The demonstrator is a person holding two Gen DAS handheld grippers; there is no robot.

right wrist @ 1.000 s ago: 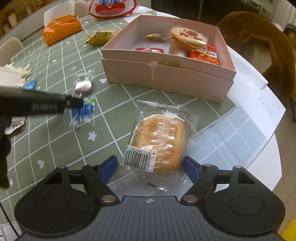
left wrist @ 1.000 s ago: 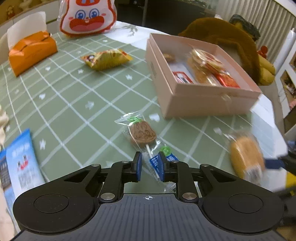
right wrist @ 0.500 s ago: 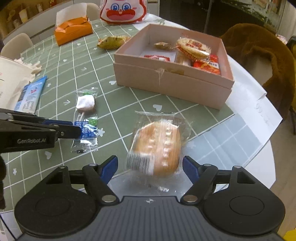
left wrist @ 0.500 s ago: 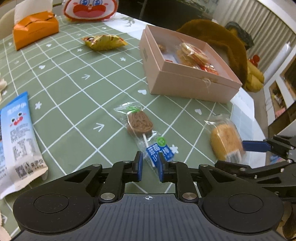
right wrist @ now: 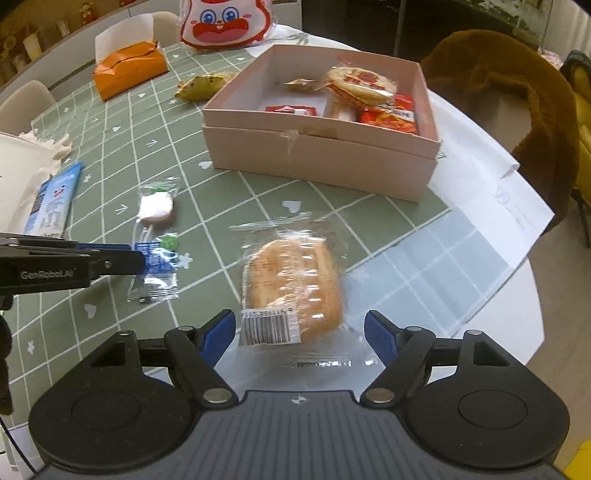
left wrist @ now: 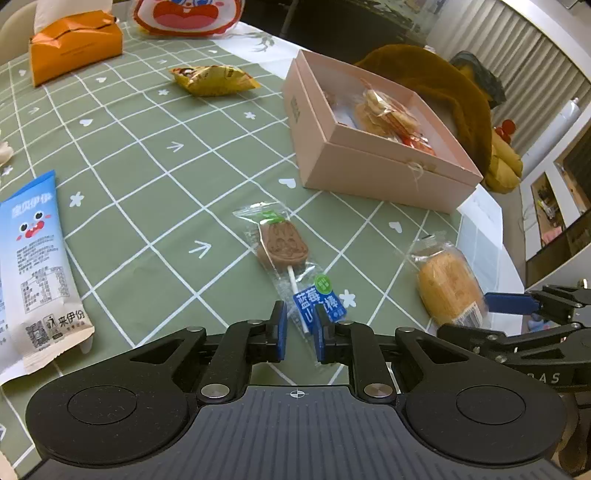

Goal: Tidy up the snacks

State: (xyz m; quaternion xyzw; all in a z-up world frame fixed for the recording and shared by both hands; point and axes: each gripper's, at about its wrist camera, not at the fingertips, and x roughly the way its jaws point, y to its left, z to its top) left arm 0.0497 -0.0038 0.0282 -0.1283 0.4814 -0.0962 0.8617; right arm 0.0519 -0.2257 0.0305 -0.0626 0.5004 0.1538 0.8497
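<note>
1. Left gripper (left wrist: 299, 334): black frame, blue pads. Jaws drawn in almost fully, clamped on the stick end of the wrapped lollipop (left wrist: 286, 251). In the right wrist view the same gripper (right wrist: 138, 260) reaches in from the left edge, its tips on the blue label of the lollipop (right wrist: 157, 236).

2. Lollipop: clear wrapper, brown moulded head, white stick, blue and green label. The label end sits between the left jaws; the head lies just ahead of them on the cloth.

3. Right gripper (right wrist: 300, 330): jaws stand wide, one pad on each side of the wrapped bun (right wrist: 291, 291). Whether the pads press its wrapper cannot be told. From the left wrist view the bun (left wrist: 448, 286) lies to the right of the left jaws, with one blue pad of the right gripper (left wrist: 508, 303) beside it.

4. Blue and white snack pouch (left wrist: 35, 266): flat on the cloth, well left of the left jaws.

5. Tablecloth (left wrist: 147, 177): green with a white grid, hearts and arrows.

6. Pink box (right wrist: 317, 155): open, ahead of both pairs of jaws, beyond the bun and lollipop; holds several wrapped snacks.

7. Yellow snack packet (left wrist: 214, 79): on the cloth, far ahead and left of the box.

8. Orange tissue box (left wrist: 74, 46): far left.

9. Red and white cartoon bag (right wrist: 225, 22): farthest edge of the table.
</note>
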